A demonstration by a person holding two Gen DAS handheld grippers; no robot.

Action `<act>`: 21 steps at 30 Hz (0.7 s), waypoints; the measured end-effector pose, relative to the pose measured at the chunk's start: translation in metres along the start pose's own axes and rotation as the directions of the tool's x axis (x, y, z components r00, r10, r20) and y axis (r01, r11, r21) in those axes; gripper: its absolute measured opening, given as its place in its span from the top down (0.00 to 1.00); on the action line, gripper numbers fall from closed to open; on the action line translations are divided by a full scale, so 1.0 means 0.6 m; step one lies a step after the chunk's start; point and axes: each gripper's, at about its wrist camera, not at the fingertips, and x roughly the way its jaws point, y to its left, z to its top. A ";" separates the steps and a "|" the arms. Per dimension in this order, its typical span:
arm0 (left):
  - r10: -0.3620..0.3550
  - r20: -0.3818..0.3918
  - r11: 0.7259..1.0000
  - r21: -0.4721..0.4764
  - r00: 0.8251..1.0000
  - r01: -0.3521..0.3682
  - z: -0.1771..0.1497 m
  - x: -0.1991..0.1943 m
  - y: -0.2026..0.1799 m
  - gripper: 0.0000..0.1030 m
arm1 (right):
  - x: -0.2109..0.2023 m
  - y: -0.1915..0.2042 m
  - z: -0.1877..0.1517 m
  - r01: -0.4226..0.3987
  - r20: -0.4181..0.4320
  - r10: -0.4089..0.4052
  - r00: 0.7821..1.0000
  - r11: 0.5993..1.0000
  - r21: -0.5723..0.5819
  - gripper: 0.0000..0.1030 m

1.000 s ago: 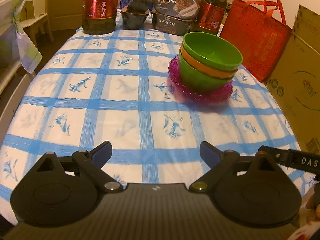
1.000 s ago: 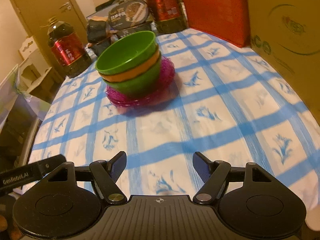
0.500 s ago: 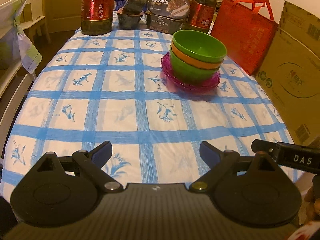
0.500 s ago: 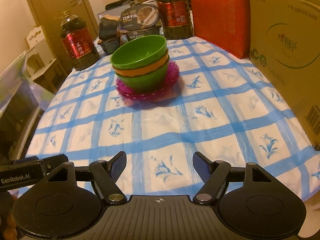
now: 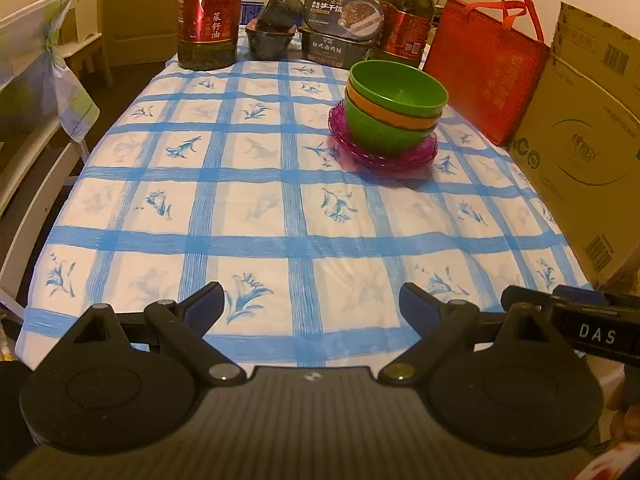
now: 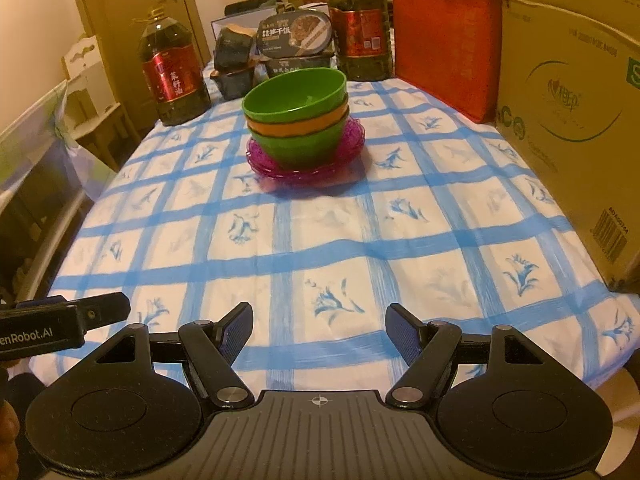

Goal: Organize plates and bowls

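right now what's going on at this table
A person holds a two-finger gripper in each hand, and both the left gripper and right gripper are open and empty near the table's front edge. Three nested bowls sit on the pink plates further back; nothing is being handled.

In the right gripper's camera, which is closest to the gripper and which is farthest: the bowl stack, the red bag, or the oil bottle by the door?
From the right gripper, nearest first:
1. The bowl stack, mid-table, slightly left of center, sitting on the pink plates.
2. The red bag, farther back on the right edge.
3. The oil bottle at the far left; it and the bag are nearly too close to call.
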 end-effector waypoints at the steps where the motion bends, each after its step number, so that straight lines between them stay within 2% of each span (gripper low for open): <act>1: -0.001 -0.001 1.000 0.002 1.000 0.001 -0.002 -0.001 -0.001 0.10 | -0.001 0.001 -0.001 0.000 0.000 0.000 1.000 1.000 -0.003 0.29; 21: -0.011 0.006 1.000 0.005 1.000 0.011 -0.014 -0.010 -0.006 0.09 | -0.011 0.016 -0.007 -0.011 0.001 0.012 1.000 1.000 -0.027 0.29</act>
